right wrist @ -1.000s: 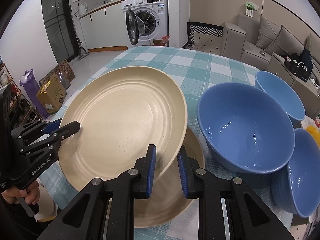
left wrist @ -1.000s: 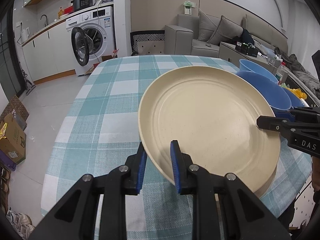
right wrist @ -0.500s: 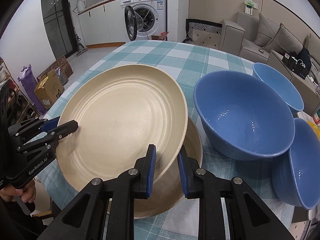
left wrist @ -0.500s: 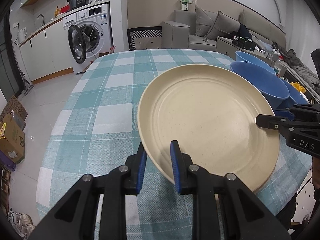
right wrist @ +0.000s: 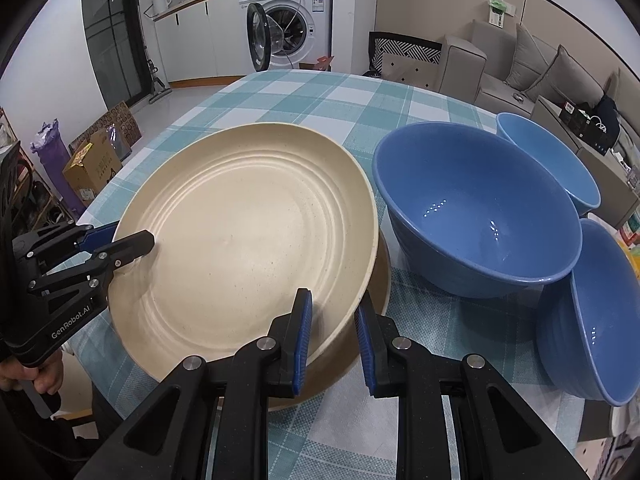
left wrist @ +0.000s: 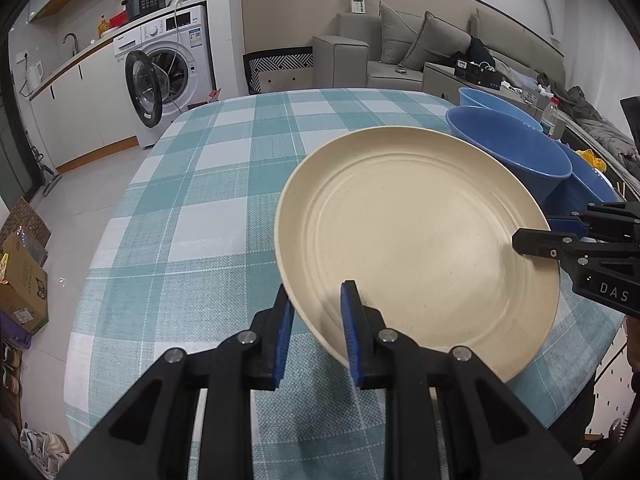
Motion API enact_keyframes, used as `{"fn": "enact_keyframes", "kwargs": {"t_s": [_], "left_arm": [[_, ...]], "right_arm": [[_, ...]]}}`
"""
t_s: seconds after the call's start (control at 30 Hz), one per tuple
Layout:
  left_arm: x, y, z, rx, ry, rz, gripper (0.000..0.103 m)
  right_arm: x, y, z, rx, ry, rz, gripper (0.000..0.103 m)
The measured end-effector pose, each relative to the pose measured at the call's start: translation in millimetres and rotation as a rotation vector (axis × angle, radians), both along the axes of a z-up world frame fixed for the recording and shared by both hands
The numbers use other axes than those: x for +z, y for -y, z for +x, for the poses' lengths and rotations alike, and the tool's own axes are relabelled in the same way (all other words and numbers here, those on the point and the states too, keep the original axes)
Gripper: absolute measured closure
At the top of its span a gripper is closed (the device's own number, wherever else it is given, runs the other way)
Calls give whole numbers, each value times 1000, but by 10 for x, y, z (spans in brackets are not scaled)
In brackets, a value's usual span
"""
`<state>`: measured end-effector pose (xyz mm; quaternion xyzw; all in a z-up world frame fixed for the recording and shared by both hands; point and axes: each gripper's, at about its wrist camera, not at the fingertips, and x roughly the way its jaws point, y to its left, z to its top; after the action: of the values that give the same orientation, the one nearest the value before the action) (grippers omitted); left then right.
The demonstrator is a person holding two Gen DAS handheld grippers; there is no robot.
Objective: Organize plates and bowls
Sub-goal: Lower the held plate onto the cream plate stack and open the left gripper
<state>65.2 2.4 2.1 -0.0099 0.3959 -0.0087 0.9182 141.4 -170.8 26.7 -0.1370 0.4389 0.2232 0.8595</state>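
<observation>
- Right wrist view: the right gripper is clamping the near rim of the upper cream plate, held over a second plate near the table's near edge.
- The left gripper is pinching the plate's opposite rim.
- Three blue bowls are sitting along the right edge.

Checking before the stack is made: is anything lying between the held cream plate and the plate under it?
Nothing visible. The held plate hangs tilted over the lower plate, whose showing rim is bare; the rest is hidden.
</observation>
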Motion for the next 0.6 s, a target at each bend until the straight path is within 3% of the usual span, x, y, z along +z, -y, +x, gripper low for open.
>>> {"fn": "enact_keyframes", "kwargs": {"t_s": [0.6], "left_arm": [[-47,80,15,-12,-16,42,81]], "right_arm": [[-43,-26,-25,6,6,-52,81]]}}
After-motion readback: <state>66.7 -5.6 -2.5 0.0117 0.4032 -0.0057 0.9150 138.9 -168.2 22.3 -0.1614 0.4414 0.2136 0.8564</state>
